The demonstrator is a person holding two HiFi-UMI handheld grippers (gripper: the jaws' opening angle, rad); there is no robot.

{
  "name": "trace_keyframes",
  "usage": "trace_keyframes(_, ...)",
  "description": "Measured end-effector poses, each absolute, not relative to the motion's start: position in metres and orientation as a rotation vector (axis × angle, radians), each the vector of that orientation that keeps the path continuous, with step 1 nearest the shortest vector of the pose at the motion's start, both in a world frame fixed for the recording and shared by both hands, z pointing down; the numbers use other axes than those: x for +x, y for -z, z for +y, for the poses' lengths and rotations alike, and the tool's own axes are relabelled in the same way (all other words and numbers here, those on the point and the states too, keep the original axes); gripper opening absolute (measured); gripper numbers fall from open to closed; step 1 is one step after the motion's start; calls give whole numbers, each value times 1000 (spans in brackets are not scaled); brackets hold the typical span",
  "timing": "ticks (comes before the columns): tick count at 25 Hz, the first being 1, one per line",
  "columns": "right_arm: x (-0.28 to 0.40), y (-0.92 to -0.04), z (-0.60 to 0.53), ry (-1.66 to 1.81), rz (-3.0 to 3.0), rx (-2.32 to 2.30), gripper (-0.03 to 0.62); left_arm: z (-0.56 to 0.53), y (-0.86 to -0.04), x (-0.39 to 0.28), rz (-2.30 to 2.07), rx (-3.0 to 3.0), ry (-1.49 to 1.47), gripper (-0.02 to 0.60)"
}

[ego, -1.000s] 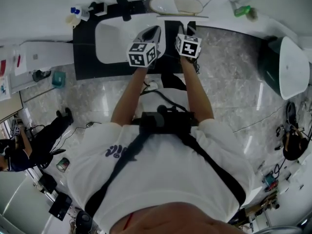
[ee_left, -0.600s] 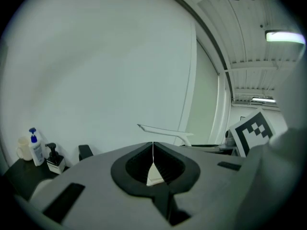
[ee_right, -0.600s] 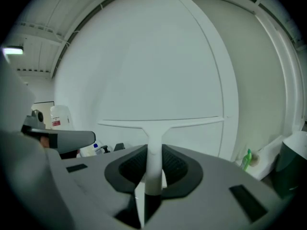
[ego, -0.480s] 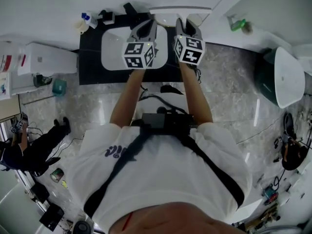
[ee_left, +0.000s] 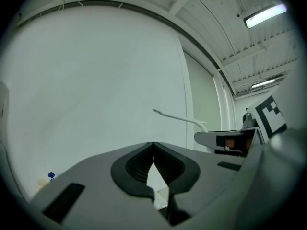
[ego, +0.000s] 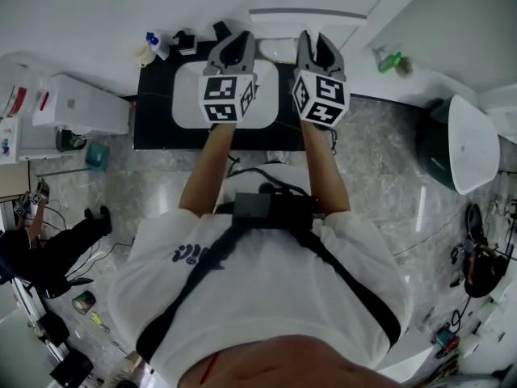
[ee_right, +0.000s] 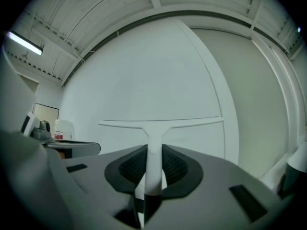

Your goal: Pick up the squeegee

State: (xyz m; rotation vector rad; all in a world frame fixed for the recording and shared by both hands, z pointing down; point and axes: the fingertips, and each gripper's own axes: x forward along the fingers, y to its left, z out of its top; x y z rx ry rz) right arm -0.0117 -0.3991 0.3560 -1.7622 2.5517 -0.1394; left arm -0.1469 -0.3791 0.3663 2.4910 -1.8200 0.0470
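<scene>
The white squeegee [ee_right: 154, 128] is held level in front of a white wall, its T-shaped blade across the top and its handle clamped between the pads of my right gripper [ee_right: 154, 152], which is shut on it. In the head view the blade [ego: 299, 14] shows as a white bar just past the right gripper [ego: 317, 42]. My left gripper [ego: 233, 45] is raised beside it. Its jaws meet at the tips [ee_left: 153, 145] with nothing between them. From the left gripper view the squeegee's blade [ee_left: 178, 118] sticks out of the right gripper at the right.
Below both hands lie a white sink basin [ego: 187, 103] and its black counter [ego: 153, 132]. Bottles [ego: 152, 45] stand at the counter's back left and a green bottle [ego: 389, 61] on the right ledge. A white appliance [ego: 81, 103] is left, a dark bin [ego: 456, 140] right, and a person [ego: 40, 253] on the floor at the left.
Both grippers have risen from over the sink to in front of the wall, the right one carrying the squeegee up. Both have tipped toward level.
</scene>
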Motion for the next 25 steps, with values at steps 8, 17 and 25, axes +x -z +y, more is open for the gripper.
trace_keyframes(8, -1, -333, -390, 66, 2517, -1776, 81, -372, -340, -144, -1843, 2518, 7, 12)
trace_keyframes(17, -3, -327, -385, 25, 2514, -1785, 81, -369, -338, -142, -1836, 2533, 7, 12)
trace_keyframes(25, -3, -325, -383, 12, 2507, -1803, 81, -367, -343, -136, -1800, 2553, -1, 12)
